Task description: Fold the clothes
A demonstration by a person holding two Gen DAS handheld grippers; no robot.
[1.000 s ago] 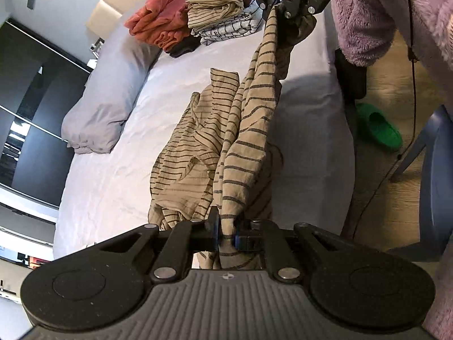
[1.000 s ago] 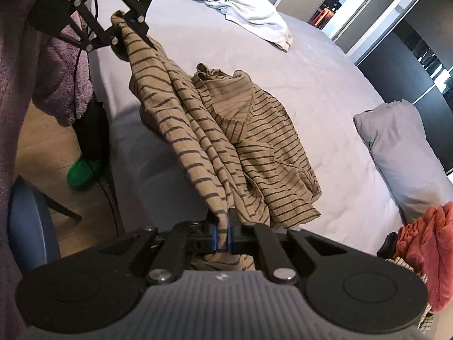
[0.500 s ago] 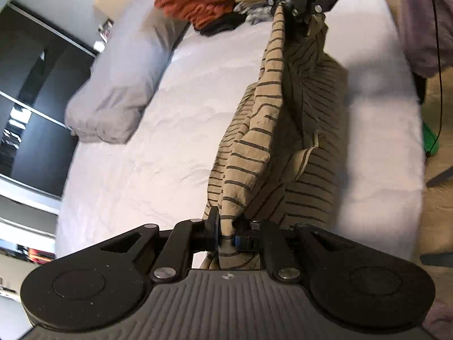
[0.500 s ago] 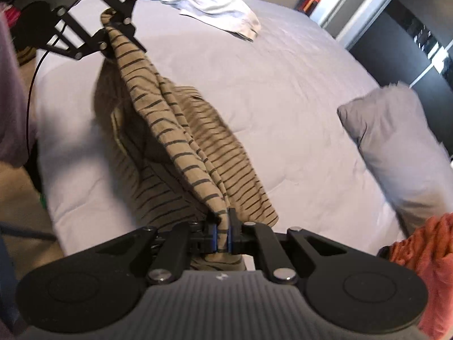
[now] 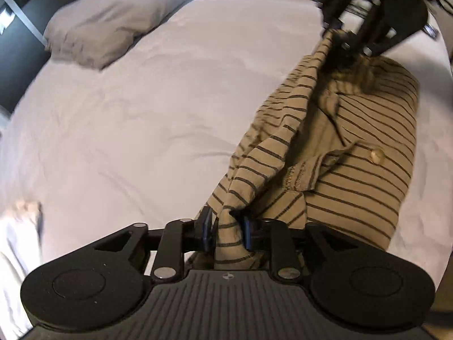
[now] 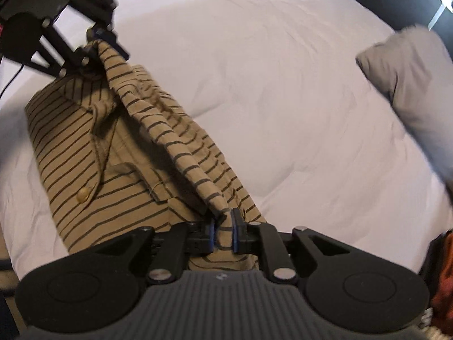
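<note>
I have the striped shirt [image 5: 356, 175] pinched at two spots. My left tongs [image 5: 225, 228] are squeezed shut on a bunched bit of the cloth, and my right tongs [image 6: 223, 231] are squeezed shut on another bunch of the same edge. From the left camera I can see the right tongs [image 5: 344, 42] far across the shirt, and from the right camera I can see the left tongs [image 6: 94, 44] at the other end.

Most of the shirt lies flat on the bed [image 5: 147, 119], near the bed's side edge. A button [image 6: 83, 194] and a flap of the front face up. The edge I hold runs like a rope between my two tongs, lifted a little above the flat part.

I think I am in the middle of a fold: I am carrying one long edge over the rest of the shirt. Both pictures are a bit blurry, so I cannot say for sure which part of the shirt that edge is.

Next I would need to keep the edge pulled straight, lower both ends together so it lands even on the flat part, and only then let go.

A pillow [image 5: 93, 28] lies well away from the shirt.
</note>
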